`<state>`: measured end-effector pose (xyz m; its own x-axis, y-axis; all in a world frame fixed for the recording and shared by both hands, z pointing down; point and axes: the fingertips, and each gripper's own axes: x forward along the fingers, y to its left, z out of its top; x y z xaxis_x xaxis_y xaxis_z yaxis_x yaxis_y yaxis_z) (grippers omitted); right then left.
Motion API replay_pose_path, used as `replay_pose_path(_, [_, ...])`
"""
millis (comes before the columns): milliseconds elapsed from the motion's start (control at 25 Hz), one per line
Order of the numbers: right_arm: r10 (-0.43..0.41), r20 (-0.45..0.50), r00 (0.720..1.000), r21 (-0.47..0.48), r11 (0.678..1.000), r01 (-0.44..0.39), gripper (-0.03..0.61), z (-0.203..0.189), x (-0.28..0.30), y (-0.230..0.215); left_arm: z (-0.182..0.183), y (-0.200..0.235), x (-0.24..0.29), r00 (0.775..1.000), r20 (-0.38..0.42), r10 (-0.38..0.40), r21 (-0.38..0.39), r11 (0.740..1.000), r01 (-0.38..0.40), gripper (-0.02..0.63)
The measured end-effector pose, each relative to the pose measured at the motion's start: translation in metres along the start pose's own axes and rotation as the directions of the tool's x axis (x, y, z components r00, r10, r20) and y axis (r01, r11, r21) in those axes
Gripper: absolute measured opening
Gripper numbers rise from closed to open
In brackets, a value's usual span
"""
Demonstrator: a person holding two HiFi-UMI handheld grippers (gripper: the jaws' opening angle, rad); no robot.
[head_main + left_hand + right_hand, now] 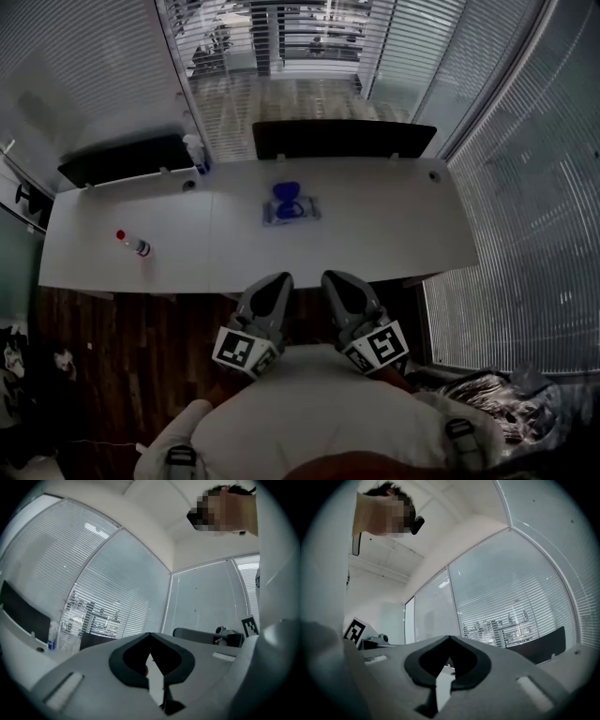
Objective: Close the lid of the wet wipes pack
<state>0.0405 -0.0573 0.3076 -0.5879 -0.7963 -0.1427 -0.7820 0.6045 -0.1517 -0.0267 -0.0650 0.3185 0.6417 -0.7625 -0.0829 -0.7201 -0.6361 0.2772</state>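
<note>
The wet wipes pack lies flat on the white desk, a little left of the middle. Its blue lid stands up open at the pack's far side. Both grippers are held close to my body, below the desk's near edge and well short of the pack. My left gripper is shut with nothing in it. My right gripper is also shut and empty. Both gripper views point upward at blinds and ceiling, so the pack does not show there.
A small bottle with a red cap lies on the desk's left part. A white bottle stands at the back left. Two dark chair backs line the far edge. Blinds and glass walls surround the desk.
</note>
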Motion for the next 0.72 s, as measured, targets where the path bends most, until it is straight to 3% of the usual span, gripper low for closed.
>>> replay_pose_path(440, [-0.001, -0.009, 1.000, 0.000, 1.000, 0.001, 0.000, 0.003, -0.005, -0.004, -0.005, -0.005, 0.003, 0.999, -0.036, -0.002, 0.014, 1.000, 0.003, 0.002])
replay_pose_path(720, [0.010, -0.045, 0.999, -0.008, 1.000, -0.010, 0.000, -0.009, -0.007, -0.026, -0.026, -0.003, 0.019, 0.996, -0.081, 0.035, 0.013, 0.999, -0.034, 0.002])
